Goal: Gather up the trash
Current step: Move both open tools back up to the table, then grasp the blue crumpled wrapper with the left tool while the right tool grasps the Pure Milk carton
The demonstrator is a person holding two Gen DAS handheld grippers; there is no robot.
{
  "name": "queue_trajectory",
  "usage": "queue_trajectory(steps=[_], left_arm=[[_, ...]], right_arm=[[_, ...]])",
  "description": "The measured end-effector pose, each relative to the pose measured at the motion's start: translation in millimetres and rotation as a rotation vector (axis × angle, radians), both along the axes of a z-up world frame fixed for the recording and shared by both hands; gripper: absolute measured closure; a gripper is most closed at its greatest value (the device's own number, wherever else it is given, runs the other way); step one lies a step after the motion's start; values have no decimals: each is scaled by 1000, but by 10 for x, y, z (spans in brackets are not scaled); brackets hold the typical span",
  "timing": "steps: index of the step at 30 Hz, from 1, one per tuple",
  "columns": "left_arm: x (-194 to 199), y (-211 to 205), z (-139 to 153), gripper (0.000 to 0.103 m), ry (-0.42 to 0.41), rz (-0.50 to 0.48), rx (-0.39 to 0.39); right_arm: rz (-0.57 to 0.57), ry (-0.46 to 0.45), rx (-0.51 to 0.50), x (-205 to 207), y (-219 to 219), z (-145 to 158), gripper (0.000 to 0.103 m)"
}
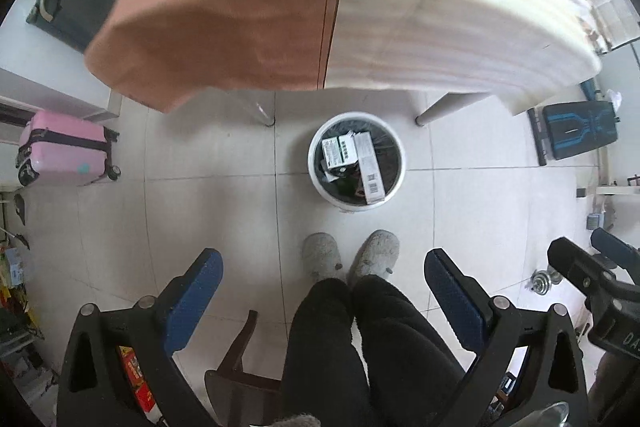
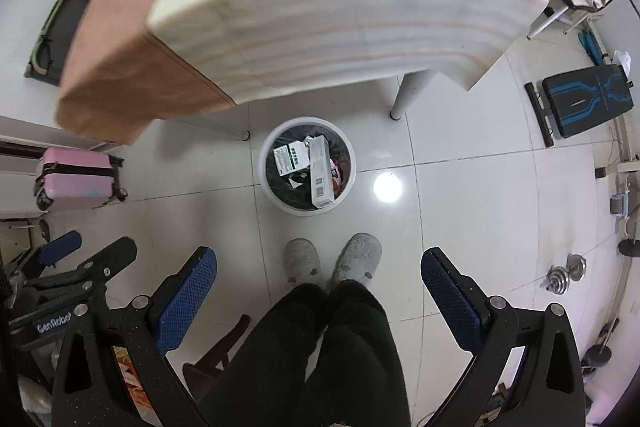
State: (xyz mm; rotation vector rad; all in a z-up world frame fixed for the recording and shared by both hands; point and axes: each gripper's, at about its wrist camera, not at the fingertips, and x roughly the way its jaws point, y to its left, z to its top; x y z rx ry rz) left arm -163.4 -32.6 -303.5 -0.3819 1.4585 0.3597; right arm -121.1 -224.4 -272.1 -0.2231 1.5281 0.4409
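Hanging side by side above the person's lap, both claws point steeply down at the floor. The left claw (image 1: 322,281) has its blue-padded fingers spread wide and grasps nothing; the right claw (image 2: 318,279) is likewise released and empty. Each shows at the edge of the other's view, so they sit close together at about the same height.

Just below and between the fingers of each claw are the person's black-trousered legs (image 1: 360,339) and grey fluffy slippers (image 1: 348,255), planted on the pale glossy tiled floor (image 1: 480,207).

Straight ahead of both claws, beyond the slippers, stands the round white trash bin with a dark liner (image 1: 394,163), upright on the floor. Inside it lie several white printed cartons (image 1: 340,151), and a long white barcode-labelled box (image 2: 322,171) with its long axis running roughly away from the claws, its near end propped on the near rim. The bin sits about centred for the right claw and slightly right of centre for the left, so neither looks clearly nearer.

Farther on, above the bin, a tabletop draped in a cream striped cloth beside a brown cloth (image 1: 440,7) overhangs; no loose trash shows on it. I judge the collecting largely done, or the next piece lies out of view.
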Motion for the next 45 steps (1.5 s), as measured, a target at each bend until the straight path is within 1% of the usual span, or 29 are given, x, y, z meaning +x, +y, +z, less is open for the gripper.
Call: queue_trajectory(steps=[3, 6, 8, 12, 15, 17, 20, 23, 24, 26, 27, 28, 30, 31, 32, 35, 36, 38, 40, 41, 42, 43, 44, 45], left_arm=[[-31, 18, 233, 0, -30, -6, 6], [-54, 61, 452, 0, -61, -9, 11], [-41, 89, 536, 0, -78, -11, 18], [30, 188, 772, 0, -124, -8, 51], [182, 303, 973, 0, -165, 10, 67], [363, 384, 1150, 0, -199, 12, 82], [723, 532, 1322, 0, -232, 19, 115], [1161, 687, 1433, 0, -251, 26, 143], [1319, 731, 1462, 0, -258, 27, 150], [1703, 826, 1505, 0, -255, 30, 172], [1890, 872, 1517, 0, -259, 31, 176], [2114, 930, 1517, 0, -254, 35, 183], [2573, 1025, 1495, 0, -232, 44, 189], [2862, 1083, 1474, 0, -220, 54, 196], [3078, 1133, 1458, 0, -208, 62, 197], [3807, 1315, 1354, 0, -173, 90, 169], [4103, 1382, 1306, 0, -160, 93, 166], [4516, 1469, 1247, 0, -143, 95, 175], [4959, 1573, 1156, 1, -138, 104, 157], [5172, 1624, 1103, 1, -137, 105, 140], [5333, 1662, 1063, 1, -134, 102, 131], [5553, 1700, 1006, 1, -132, 89, 122], [5711, 1724, 962, 3, -132, 76, 116], [5873, 1747, 915, 10, -127, 61, 117]], right_arm=[[-2, -17, 13, -60, -3, 320, 0], [-7, -31, 26, -98, 4, 557, 0], [-13, -34, 37, -112, 28, 698, 0], [-33, -56, 81, -70, 91, 984, 0], [-70, -64, 123, 93, 146, 1160, 0], [-95, -69, 148, 260, 193, 1261, 0], [-122, -72, 180, 593, 301, 1390, 0], [-145, -82, 198, 1055, 409, 1472, 0], [-157, -91, 201, 1265, 446, 1498, 0], [-170, -103, 195, 1628, 507, 1512, 0], [-180, -108, 193, 1919, 555, 1515, 0], [-184, -113, 187, 2126, 595, 1503, 0], [-198, -126, 162, 2655, 706, 1462, 0], [-201, -133, 150, 3019, 792, 1423, 0], [-204, -136, 138, 3255, 843, 1390, 0], [-213, -135, 99, 4197, 1096, 1212, 0], [-215, -131, 94, 4410, 1155, 1167, 0], [-228, -110, 84, 5026, 1320, 1008, 0], [-241, -88, 86, 5518, 1378, 832, 0], [-244, -83, 85, 5676, 1391, 765, 0], [-249, -71, 81, 5959, 1448, 651, 0], [-255, -63, 77, 6113, 1470, 571, 0], [-265, -53, 77, 6284, 1501, 482, 0], [-272, -46, 77, 6439, 1523, 401, 0]])
